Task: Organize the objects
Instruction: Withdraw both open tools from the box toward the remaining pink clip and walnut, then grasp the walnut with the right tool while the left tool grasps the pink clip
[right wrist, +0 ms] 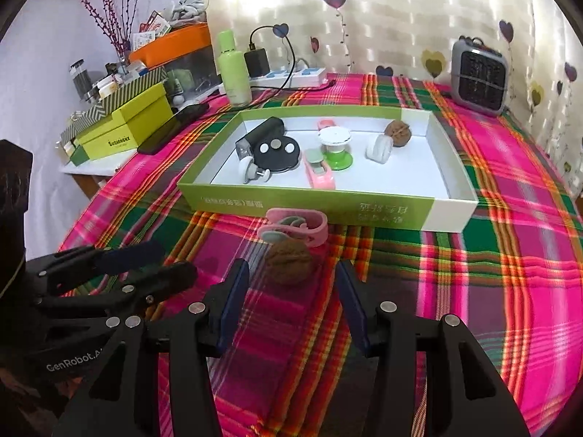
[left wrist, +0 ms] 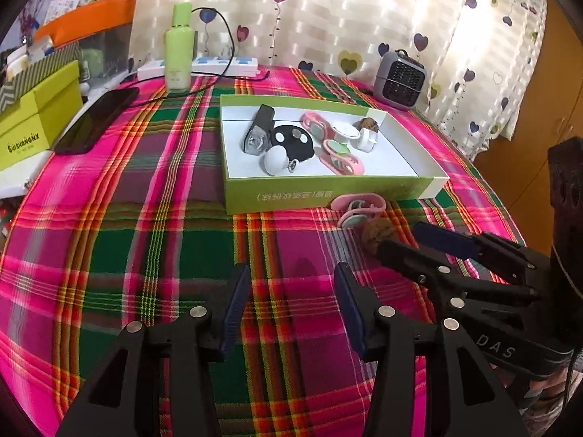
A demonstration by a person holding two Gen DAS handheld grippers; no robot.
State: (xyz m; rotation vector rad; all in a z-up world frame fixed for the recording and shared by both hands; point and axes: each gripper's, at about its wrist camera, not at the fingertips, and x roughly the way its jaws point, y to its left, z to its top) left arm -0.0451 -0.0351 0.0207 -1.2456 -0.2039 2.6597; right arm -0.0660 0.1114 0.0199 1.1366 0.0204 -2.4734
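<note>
Right wrist view: right gripper [right wrist: 291,287] spread around the walnut [right wrist: 288,260]; close squarely on it, clear of the pink clip [right wrist: 295,227] beyond; left gripper [left wrist: 291,291] spread, empty

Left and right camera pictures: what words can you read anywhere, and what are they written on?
"SHISHANGNX" on the yellow-green shoebox, small, so the spelling is unsure.
"DAS" on the right tool body, seen from the left camera.
"GenRobot.A", cut off, on the left tool body, seen from the right camera.
Chinese characters on the green tray front wall: upside down and too blurred to read.
Small print on the green bottle: too small to read.
</note>
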